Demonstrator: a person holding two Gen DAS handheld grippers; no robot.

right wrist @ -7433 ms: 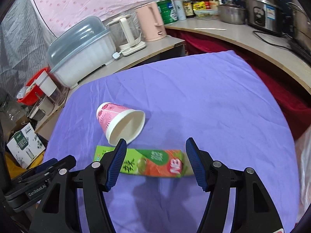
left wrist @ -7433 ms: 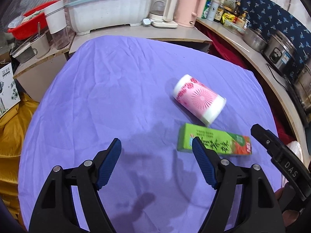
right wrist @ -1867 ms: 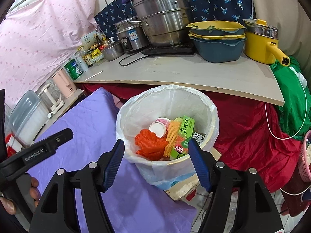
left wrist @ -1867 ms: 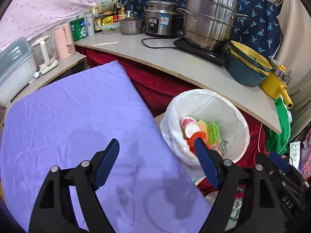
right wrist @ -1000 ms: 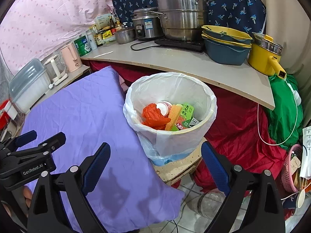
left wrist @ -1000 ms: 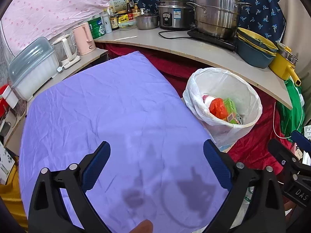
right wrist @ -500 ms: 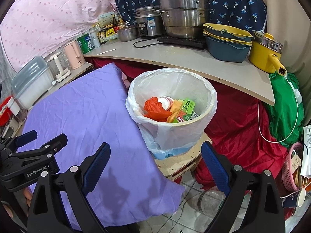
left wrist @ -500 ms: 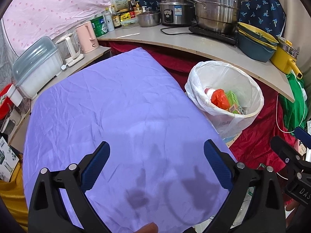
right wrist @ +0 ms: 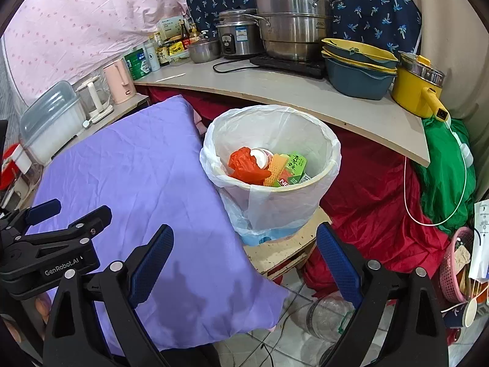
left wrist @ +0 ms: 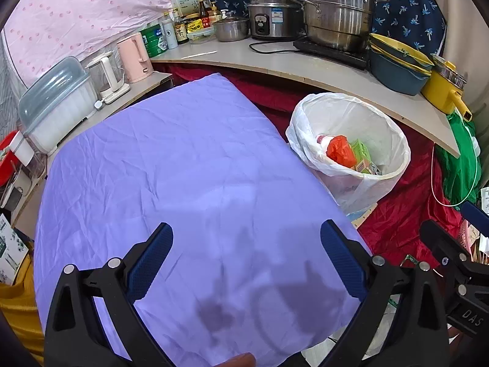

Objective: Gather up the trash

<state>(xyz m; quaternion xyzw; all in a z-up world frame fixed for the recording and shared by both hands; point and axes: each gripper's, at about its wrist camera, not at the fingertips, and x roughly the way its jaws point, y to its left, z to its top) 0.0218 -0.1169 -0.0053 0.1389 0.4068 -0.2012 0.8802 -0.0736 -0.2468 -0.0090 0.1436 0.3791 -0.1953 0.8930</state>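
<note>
Since cup and carton left cloth [left wrist: 189, 165] | bin [right wrist: 305, 189] holds them | both tools wide, empty

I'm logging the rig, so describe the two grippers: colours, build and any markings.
Both are black plastic clamp frames with silver rivets and blue textured pads. The left gripper reads "GenRobot.AI" on its side in the right wrist view; the right gripper shows "DAS" in the left wrist view. No cables show.
</note>
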